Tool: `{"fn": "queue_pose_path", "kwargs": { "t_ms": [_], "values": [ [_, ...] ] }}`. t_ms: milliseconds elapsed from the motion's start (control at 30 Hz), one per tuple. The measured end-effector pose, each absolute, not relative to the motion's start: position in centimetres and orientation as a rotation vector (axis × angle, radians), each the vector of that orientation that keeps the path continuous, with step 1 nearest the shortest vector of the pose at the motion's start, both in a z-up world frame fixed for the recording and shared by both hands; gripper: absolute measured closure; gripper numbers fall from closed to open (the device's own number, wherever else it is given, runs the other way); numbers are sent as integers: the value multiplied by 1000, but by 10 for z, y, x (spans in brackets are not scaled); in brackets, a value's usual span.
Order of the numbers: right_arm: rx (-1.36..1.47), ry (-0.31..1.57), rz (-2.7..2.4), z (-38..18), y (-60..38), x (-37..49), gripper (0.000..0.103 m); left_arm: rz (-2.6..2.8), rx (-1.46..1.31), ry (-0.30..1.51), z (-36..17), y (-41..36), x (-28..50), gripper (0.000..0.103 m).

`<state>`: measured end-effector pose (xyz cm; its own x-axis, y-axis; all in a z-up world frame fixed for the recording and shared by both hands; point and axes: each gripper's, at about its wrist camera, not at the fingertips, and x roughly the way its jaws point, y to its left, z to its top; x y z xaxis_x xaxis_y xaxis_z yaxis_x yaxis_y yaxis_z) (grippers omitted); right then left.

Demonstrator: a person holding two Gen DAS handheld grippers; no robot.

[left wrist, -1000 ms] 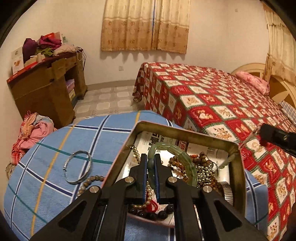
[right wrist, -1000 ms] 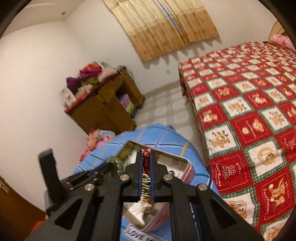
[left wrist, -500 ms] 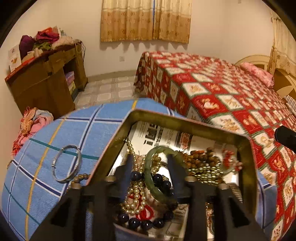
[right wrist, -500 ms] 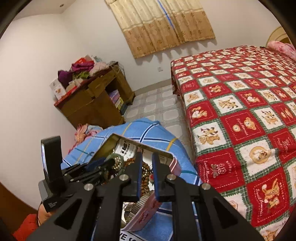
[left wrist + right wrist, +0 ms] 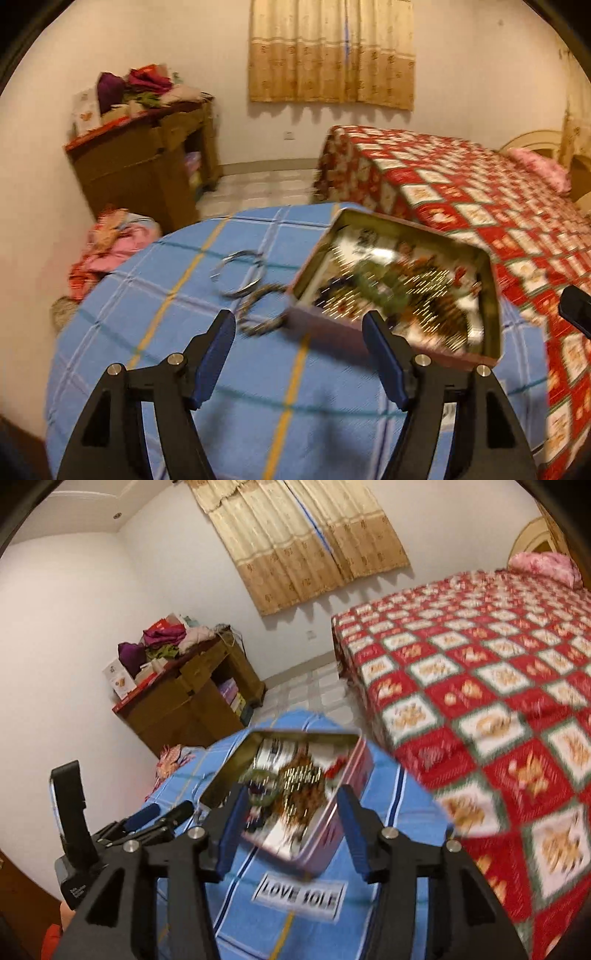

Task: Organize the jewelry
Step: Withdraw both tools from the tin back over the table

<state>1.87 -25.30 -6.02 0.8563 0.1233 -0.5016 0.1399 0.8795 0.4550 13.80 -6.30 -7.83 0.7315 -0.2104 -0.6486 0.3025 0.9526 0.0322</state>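
Left gripper (image 5: 299, 325) and right gripper (image 5: 290, 805), jaws opening, both empty and touching nothing. Jewelry tin (image 5: 493, 295) on the blue cloth (image 5: 147, 295); silver bangle (image 5: 238, 275) at its 9 o'clock.

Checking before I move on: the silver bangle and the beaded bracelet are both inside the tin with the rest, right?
No. The silver bangle and beaded bracelet lie on the blue checked cloth beside the tin, not inside it; the left wrist view shows this.
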Motion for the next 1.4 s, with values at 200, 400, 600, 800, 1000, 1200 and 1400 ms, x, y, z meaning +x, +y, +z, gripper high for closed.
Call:
{"fn": "queue_pose_path", "kwargs": {
  "t_ms": [200,400,600,800,1000,1200,1400],
  "values": [
    [515,569,2,-65,-234,5,49,-200,190,678,-76,-41,115,32],
    [476,570,21,-59,-210,-4,49,-160,173,682,-75,-17,96,32],
    [461,579,38,-58,-190,-12,49,-123,183,699,-81,-4,86,32],
    [446,586,58,-58,-175,-14,48,-79,190,692,-81,9,80,32],
    [427,593,78,-56,-163,-13,48,-42,214,673,-80,20,74,32],
    [399,611,92,-60,-151,-9,48,-71,142,704,-89,47,70,32],
    [370,683,167,-79,-126,18,48,-13,114,751,-110,79,71,32]
  ]
}}
